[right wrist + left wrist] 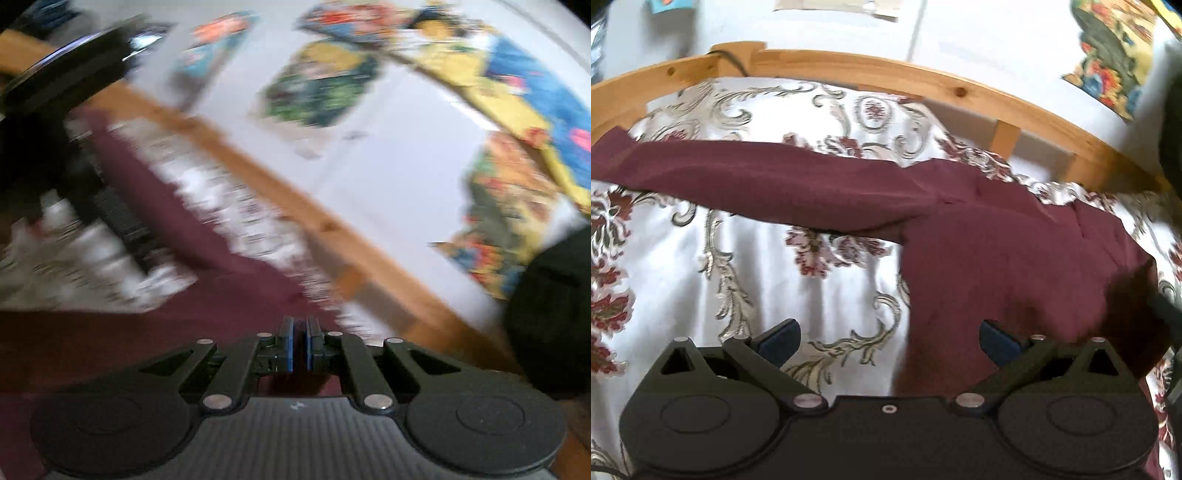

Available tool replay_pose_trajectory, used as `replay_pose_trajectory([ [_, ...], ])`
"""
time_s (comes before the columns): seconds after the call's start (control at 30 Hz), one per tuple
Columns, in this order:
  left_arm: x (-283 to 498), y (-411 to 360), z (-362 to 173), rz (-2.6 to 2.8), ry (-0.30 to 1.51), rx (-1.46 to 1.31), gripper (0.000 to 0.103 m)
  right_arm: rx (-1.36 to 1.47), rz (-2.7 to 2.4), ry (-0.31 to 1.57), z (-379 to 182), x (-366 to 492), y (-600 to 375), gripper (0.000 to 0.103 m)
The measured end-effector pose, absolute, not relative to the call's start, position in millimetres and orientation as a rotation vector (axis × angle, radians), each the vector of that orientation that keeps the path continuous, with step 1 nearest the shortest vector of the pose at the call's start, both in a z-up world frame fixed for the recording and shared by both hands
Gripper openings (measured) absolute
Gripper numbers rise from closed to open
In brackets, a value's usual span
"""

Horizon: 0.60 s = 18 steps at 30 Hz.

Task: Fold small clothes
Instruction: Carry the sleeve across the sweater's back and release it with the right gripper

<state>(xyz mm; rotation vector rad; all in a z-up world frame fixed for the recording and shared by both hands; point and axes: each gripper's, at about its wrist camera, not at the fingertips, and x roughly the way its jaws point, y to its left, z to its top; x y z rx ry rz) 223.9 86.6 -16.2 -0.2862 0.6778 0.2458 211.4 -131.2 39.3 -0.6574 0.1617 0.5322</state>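
A maroon garment (1015, 258) lies on the floral bedcover (812, 295). One long part of it stretches left across the cover, and its wider body sits to the right. My left gripper (889, 343) hovers over the garment's near left edge. It is open, and nothing is between its blue pads (779, 341). In the blurred, tilted right wrist view, my right gripper (299, 347) is shut above the maroon garment (207, 332). No cloth shows between its pads.
A wooden bed rail (886, 74) runs along the far side of the cover, against a white wall (997, 40) with colourful pictures (321, 85). A dark bulky shape (554, 314) sits at the right. The other tool's black body (118, 214) crosses the upper left.
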Motion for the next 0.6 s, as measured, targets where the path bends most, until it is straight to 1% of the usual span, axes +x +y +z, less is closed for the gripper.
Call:
replay_pose_trajectory([
  [0.17, 227, 88, -18, 0.233, 0.687, -0.302, 0.102, -0.744, 0.650, 0.231, 7, 191, -110, 0.007],
  [0.2, 228, 88, -18, 0.225, 0.685, -0.301, 0.102, -0.756, 0.669, 0.250, 4, 187, -108, 0.012],
  [0.23, 228, 88, -19, 0.216, 0.683, -0.301, 0.102, -0.767, 0.684, 0.267, -1, 182, -107, 0.014],
  [0.27, 229, 87, -19, 0.207, 0.683, -0.301, 0.102, -0.775, 0.704, 0.286, -7, 175, -106, 0.021],
  [0.3, 229, 86, -19, 0.198, 0.681, -0.305, 0.102, -0.775, 0.727, 0.305, -7, 175, -107, 0.034],
  [0.33, 229, 86, -20, 0.192, 0.680, -0.310, 0.102, -0.772, 0.750, 0.327, -8, 169, -107, 0.042],
  [0.37, 229, 85, -20, 0.185, 0.677, -0.318, 0.102, -0.765, 0.777, 0.357, -7, 164, -109, 0.053],
  [0.4, 229, 85, -20, 0.178, 0.675, -0.325, 0.102, -0.756, 0.811, 0.392, -5, 159, -112, 0.062],
  [0.53, 229, 79, -21, 0.142, 0.668, -0.332, 0.102, -0.740, 0.905, 0.480, 4, 135, -125, 0.075],
  [0.6, 231, 73, -23, 0.120, 0.669, -0.320, 0.102, -0.694, 0.932, 0.525, 11, 128, -135, 0.085],
])
